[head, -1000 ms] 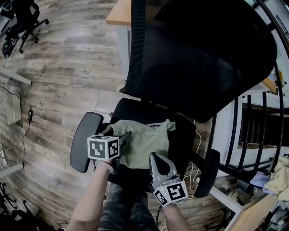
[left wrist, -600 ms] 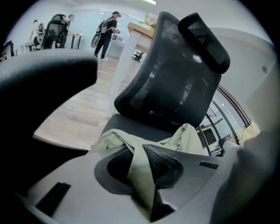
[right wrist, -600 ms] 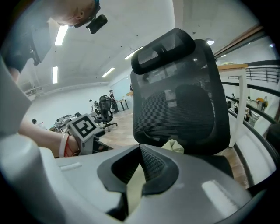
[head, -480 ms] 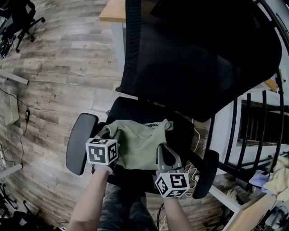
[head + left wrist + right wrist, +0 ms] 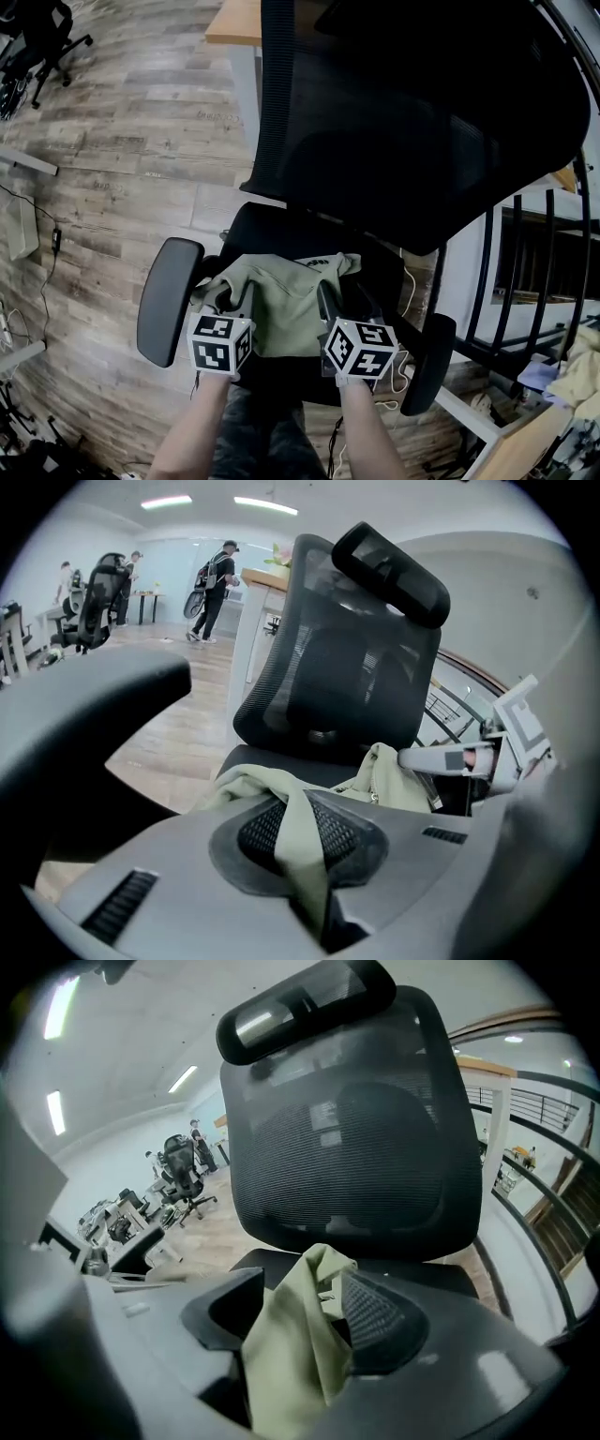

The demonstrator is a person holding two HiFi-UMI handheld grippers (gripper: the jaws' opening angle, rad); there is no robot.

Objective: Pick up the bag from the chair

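Two people [image 5: 214, 585], perhaps more | gripper views only | bag [image 5: 281, 302] on chair [image 5: 412, 122]

Wood-plank floor [image 5: 122, 141] fills the left. A wooden desk [image 5: 234, 23] sits at the top edge, and a far chair [image 5: 42, 37] stands in the upper left corner. A black railing [image 5: 525, 272] runs down the right. A thin cable [image 5: 52, 258] trails over the floor. In the left gripper view a distant person [image 5: 214, 588] stands under ceiling lights [image 5: 267, 502].

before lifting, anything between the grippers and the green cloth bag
Nothing visible. The olive-green cloth bag sits between the jaws of the right gripper, just opened; the left gripper has just closed on its fabric.
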